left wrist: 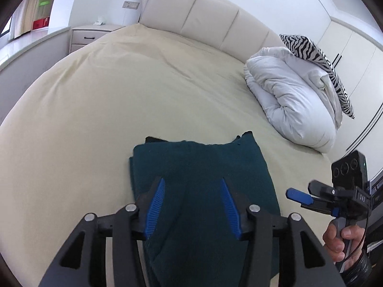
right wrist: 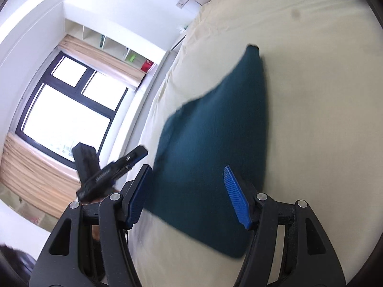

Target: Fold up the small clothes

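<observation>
We see a dark teal garment (left wrist: 203,167) lying folded and flat on the cream bedsheet (left wrist: 95,107), toward the near edge of the bed. In the left wrist view our left gripper (left wrist: 192,206) hangs above the near half of the cloth, its two blue pads (left wrist: 155,208) spread apart with only teal fabric showing in the gap below; the pads press on nothing, so the jaws stand partly open and empty. The far hem of the garment lies beyond the fingertips, with a sliver of black at its far corners.

To the right of the cloth, off its edge, a hand (left wrist: 340,239) grips the handle of our right gripper (left wrist: 299,196), which points left toward the garment without touching it. In the right wrist view that gripper (right wrist: 189,196) likewise stands open and holds nothing, the blurred teal cloth (right wrist: 215,131) stretching away ahead between its fingers.

A rolled white duvet (left wrist: 294,100) with a zebra-striped pillow (left wrist: 318,62) sits far right, well apart from the garment.
</observation>
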Demonstrator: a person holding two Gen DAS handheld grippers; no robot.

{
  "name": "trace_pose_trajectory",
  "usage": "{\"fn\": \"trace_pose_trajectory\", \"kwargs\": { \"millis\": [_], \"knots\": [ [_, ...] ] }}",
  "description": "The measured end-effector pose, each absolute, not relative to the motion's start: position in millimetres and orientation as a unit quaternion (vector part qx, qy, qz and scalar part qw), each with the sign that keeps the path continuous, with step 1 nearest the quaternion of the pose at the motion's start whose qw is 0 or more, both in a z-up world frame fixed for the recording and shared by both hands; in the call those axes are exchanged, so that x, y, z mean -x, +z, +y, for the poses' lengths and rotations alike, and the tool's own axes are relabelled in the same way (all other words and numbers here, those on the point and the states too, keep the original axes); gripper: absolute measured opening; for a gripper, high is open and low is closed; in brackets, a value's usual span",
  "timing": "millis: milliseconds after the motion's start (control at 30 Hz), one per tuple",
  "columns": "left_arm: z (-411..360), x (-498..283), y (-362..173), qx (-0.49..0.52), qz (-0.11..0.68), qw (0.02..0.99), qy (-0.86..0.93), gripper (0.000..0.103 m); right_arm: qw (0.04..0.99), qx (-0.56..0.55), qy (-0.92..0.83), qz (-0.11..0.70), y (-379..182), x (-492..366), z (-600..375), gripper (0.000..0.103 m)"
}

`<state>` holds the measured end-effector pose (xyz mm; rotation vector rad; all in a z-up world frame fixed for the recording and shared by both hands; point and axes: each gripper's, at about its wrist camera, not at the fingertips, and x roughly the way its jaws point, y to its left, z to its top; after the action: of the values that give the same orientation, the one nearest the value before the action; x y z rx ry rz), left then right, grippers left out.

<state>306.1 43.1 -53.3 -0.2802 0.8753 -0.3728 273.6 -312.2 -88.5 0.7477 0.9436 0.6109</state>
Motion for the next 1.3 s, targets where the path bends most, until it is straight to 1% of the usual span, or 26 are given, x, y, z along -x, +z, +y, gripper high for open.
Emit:
{"fn": "trace_pose_trajectory", "kwargs": {
  "millis": [100, 167, 200, 233, 333, 433, 500, 567, 667, 700, 733, 767, 800, 833, 900, 933, 1033, 1133, 1200, 1300],
  "knots": [
    [28.2, -334.6, -68.6, 0.122, 0.441, 0.872, -0.172, 0.051, 0.760, -0.368, 0.286, 0.453, -98.1, -322.1, -299.8, 0.061],
    [26.8, -346.1, -88.3, 0.107, 0.464, 0.865, -0.159, 0.051, 0.751, -0.374, 0.287, 0.464, -108.0, -346.5, -293.4, 0.061],
    [28.0, -350.1, -98.7, 0.104, 0.474, 0.861, -0.155, 0.049, 0.750, -0.369, 0.281, 0.471, -109.9, -356.3, -289.8, 0.060],
    [31.3, -351.8, -107.1, 0.112, 0.475, 0.858, -0.161, 0.049, 0.748, -0.369, 0.275, 0.478, -116.0, -374.8, -289.7, 0.059],
    [43.3, -351.0, -112.4, 0.137, 0.462, 0.858, -0.179, 0.049, 0.750, -0.388, 0.263, 0.467, -130.9, -393.6, -297.3, 0.058],
    [46.3, -351.4, -115.2, 0.140, 0.461, 0.857, -0.184, 0.049, 0.755, -0.407, 0.233, 0.458, -143.8, -412.7, -317.7, 0.058],
    [48.1, -350.6, -117.5, 0.143, 0.459, 0.857, -0.187, 0.049, 0.756, -0.420, 0.219, 0.451, -154.3, -418.9, -328.5, 0.056],
    [53.5, -349.0, -116.1, 0.161, 0.456, 0.854, -0.194, 0.049, 0.762, -0.433, 0.204, 0.436, -155.3, -414.6, -340.2, 0.055],
    [70.3, -336.6, -108.2, 0.189, 0.447, 0.853, -0.191, 0.049, 0.778, -0.441, 0.175, 0.412, -149.0, -393.9, -362.0, 0.058],
    [80.1, -329.3, -104.5, 0.195, 0.443, 0.856, -0.180, 0.051, 0.782, -0.436, 0.167, 0.413, -146.3, -390.5, -368.9, 0.058],
    [91.7, -320.9, -101.0, 0.208, 0.438, 0.859, -0.164, 0.059, 0.790, -0.417, 0.153, 0.422, -142.1, -381.5, -375.8, 0.060],
    [101.5, -313.6, -99.5, 0.224, 0.433, 0.859, -0.158, 0.063, 0.794, -0.406, 0.151, 0.426, -139.5, -368.7, -384.7, 0.060],
    [110.4, -306.5, -98.8, 0.241, 0.428, 0.856, -0.159, 0.067, 0.796, -0.398, 0.160, 0.428, -137.2, -360.5, -388.0, 0.061],
    [117.3, -300.0, -99.9, 0.256, 0.431, 0.850, -0.166, 0.068, 0.797, -0.392, 0.164, 0.430, -137.0, -353.5, -388.5, 0.063],
    [121.5, -293.0, -105.9, 0.271, 0.447, 0.833, -0.181, 0.070, 0.797, -0.382, 0.171, 0.435, -134.8, -337.6, -380.8, 0.081],
    [121.7, -290.7, -111.1, 0.279, 0.459, 0.822, -0.191, 0.070, 0.796, -0.379, 0.179, 0.436, -133.4, -329.7, -376.8, 0.083],
    [115.3, -287.3, -122.7, 0.283, 0.483, 0.802, -0.207, 0.070, 0.779, -0.383, 0.216, 0.447, -137.1, -310.7, -359.7, 0.083],
    [105.1, -289.6, -125.8, 0.273, 0.499, 0.794, -0.215, 0.070, 0.745, -0.387, 0.244, 0.485, -153.3, -318.6, -331.8, 0.083],
    [102.1, -292.3, -127.7, 0.283, 0.507, 0.783, -0.222, 0.070, 0.737, -0.379, 0.245, 0.503, -163.1, -300.7, -335.8, 0.083],
    [97.6, -297.6, -131.9, 0.287, 0.518, 0.772, -0.231, 0.069, 0.730, -0.381, 0.255, 0.506, -167.9, -306.7, -325.4, 0.083]
  ]
}}
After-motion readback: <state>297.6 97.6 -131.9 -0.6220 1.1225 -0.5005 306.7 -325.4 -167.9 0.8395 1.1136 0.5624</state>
